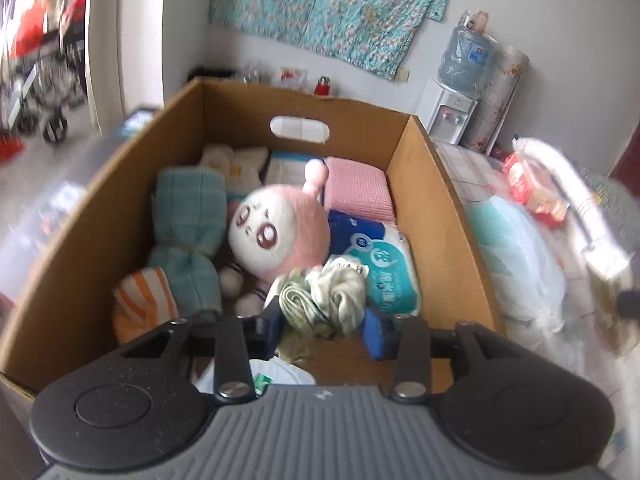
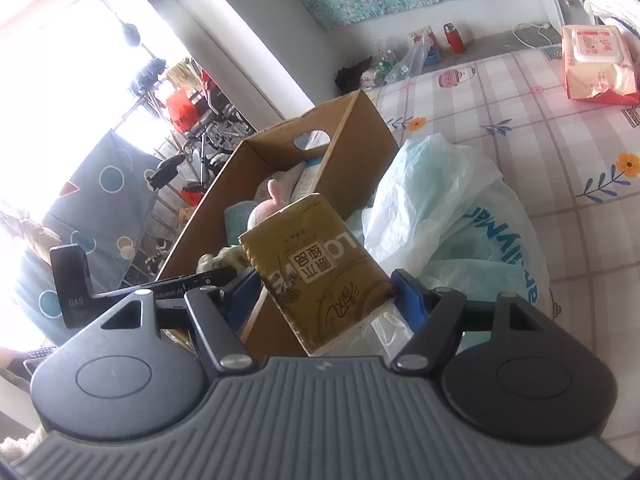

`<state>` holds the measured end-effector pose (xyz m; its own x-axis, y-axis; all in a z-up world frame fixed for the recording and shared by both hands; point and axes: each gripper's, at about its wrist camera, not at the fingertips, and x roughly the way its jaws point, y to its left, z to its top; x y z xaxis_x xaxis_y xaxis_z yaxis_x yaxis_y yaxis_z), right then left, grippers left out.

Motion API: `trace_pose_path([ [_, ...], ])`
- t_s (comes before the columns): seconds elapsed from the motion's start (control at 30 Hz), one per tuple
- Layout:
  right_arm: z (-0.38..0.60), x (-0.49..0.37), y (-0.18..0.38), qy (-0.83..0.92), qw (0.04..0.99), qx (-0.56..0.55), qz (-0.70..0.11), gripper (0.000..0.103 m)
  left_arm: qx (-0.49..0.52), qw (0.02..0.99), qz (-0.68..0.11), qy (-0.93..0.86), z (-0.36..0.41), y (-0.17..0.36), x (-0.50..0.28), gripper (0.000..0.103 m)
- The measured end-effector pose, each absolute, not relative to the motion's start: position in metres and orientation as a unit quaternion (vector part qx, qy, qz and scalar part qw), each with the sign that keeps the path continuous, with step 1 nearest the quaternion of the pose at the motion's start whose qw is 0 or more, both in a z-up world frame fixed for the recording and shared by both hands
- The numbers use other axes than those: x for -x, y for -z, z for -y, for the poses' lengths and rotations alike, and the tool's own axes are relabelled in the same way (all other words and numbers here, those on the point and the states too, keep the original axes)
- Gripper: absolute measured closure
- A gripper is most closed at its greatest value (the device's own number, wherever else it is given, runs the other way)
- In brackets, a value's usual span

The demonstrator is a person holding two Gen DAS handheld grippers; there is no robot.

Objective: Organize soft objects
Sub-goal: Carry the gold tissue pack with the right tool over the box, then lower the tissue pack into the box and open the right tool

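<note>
A cardboard box holds soft things: a pink and white plush doll, a teal rolled towel, a pink towel, a blue and white tissue pack and an orange striped item. My left gripper is shut on a crumpled green-grey cloth over the box's near end. My right gripper is shut on a gold tissue pack, held beside the box, to its right.
White and teal plastic bags lie right of the box on a checked floral tablecloth. A pink wet-wipes pack sits at the far right. A water dispenser stands by the back wall.
</note>
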<state>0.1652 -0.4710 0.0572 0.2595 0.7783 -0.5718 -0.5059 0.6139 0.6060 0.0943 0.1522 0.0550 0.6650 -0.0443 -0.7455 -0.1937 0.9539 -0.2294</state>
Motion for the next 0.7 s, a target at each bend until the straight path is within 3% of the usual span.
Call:
trace_pose_path([
  [0.33,0.424,-0.156,-0.076,-0.463,0.763,-0.084,-0.444,0.031,0.178,0.930,-0.312,-0.083,-0.166,-0.079,-0.064,0.044],
  [0.7,0.338,-0.137,-0.094,-0.520,0.731,0.016,-0.442,0.031,0.173,0.936,-0.276,-0.131,-0.182,-0.098,-0.038,0.043],
])
